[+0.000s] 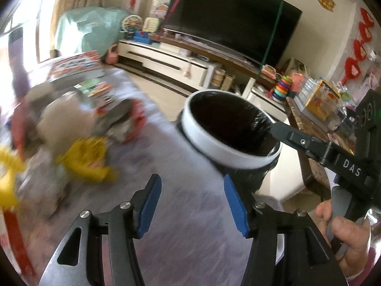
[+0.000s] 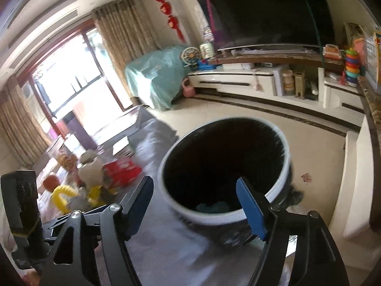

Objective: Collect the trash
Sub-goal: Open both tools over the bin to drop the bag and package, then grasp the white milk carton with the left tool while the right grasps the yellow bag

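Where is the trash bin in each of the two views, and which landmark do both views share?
Left wrist view: the bin stands right of centre, beyond the left gripper, with the right gripper at its far rim.
Right wrist view: the bin fills the lower centre, behind the right gripper.
Shared landmark: the TV on the far wall.
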A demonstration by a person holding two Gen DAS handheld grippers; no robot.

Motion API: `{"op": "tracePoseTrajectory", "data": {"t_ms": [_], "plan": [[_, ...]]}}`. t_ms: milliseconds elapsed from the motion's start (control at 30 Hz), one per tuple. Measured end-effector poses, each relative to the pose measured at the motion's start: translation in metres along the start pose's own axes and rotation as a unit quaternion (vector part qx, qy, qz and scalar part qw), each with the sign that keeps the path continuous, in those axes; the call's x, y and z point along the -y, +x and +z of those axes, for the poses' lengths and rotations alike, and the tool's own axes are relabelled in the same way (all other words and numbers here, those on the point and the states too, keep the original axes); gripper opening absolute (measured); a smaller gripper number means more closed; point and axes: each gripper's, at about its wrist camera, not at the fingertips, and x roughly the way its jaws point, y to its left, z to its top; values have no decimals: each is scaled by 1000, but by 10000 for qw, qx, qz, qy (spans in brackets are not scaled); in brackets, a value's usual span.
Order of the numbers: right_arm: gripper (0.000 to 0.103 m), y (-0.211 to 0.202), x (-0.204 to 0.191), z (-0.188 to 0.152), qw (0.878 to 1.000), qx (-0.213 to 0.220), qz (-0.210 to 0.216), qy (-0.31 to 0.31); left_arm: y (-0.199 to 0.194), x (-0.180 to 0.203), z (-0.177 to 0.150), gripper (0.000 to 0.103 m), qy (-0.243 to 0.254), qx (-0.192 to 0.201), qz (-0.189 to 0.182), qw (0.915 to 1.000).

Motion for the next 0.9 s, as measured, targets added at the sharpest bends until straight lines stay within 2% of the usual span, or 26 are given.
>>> {"op": "tracePoseTrajectory", "data": {"t_ms": [267,633,900], "plan": [[76,5,-41,-29,9989,-195,359,-215,-53,-18,-49,57,-309,188,407,9985],[76,26,-97,-51,9937,-469,830,-596,-114,-27,-90,58,-669,522,924,9921],[76,38,-123,-61,9905,-600,990,-748,-129,-29,-108,60,-932,615,1133,9873]]}}
